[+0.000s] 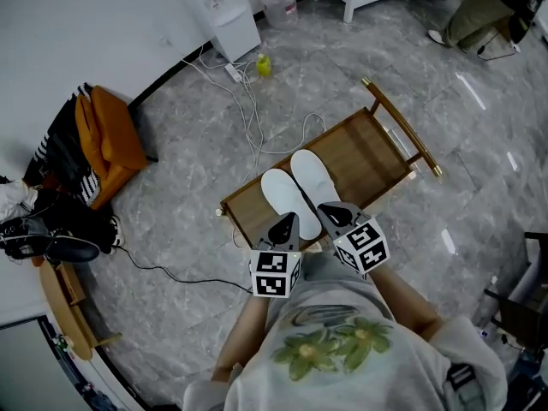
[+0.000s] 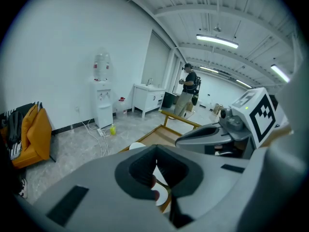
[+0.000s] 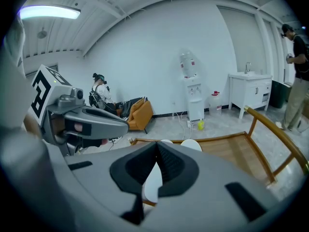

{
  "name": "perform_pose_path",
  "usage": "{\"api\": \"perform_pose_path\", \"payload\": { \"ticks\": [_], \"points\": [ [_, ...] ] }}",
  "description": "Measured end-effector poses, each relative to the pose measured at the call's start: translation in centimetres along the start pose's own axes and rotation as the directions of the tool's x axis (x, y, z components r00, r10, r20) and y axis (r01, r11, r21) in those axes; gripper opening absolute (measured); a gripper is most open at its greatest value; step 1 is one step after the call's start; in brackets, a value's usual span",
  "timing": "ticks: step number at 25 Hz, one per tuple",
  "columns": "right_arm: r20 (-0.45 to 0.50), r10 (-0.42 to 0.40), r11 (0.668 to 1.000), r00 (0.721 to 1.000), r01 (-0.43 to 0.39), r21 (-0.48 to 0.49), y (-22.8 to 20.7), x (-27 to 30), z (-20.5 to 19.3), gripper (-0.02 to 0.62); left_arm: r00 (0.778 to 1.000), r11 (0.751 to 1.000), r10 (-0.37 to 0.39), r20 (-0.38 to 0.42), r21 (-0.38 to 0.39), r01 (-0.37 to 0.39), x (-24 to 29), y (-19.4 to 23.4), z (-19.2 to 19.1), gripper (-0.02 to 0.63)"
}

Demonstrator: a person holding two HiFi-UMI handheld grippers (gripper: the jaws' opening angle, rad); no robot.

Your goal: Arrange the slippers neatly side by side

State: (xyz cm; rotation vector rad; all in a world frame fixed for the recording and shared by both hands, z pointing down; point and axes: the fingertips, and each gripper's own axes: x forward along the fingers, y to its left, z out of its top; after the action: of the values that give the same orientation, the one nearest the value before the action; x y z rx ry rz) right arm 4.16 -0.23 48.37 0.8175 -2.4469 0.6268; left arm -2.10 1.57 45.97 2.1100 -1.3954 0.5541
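I am holding the left gripper (image 1: pixel 289 221) and the right gripper (image 1: pixel 329 209) over the counter's (image 1: pixel 366 157) near edge, each with its jaws pressed together and pinching nothing. The two white slippers (image 1: pixel 295 187) are lying close side by side, reaching from that near edge toward the counter's middle.

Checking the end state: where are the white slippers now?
Head view, centre: the two white fabric slippers lie side by side on the brown wooden platform, just ahead of the left hand-held gripper and the right hand-held gripper.
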Motion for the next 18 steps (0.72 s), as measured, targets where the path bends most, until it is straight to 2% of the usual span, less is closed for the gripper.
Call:
{"api": "perform_pose_path", "payload": {
  "ticks": [4,10,18],
  "points": [
    [0.014,0.029,1.000,0.999,-0.029,-0.006,0.9,-0.7,-0.1,0.006,1.000,1.000,-0.010,-0.002,0.007,0.010,-0.4,-0.5,-0.3,0.015],
    [0.016,0.021,0.998,1.000,-0.020,-0.062,1.3,-1.7,-0.3,0.005,1.000,1.000,-0.014,-0.004,0.006,0.014,-0.7,-0.7,-0.8,0.015],
    [0.021,0.017,0.998,1.000,-0.016,-0.068,1.5,-1.9,-0.3,0.005,1.000,1.000,-0.013,0.005,-0.001,0.013,-1.0,-0.8,-1.0,0.015]
  ]
}}
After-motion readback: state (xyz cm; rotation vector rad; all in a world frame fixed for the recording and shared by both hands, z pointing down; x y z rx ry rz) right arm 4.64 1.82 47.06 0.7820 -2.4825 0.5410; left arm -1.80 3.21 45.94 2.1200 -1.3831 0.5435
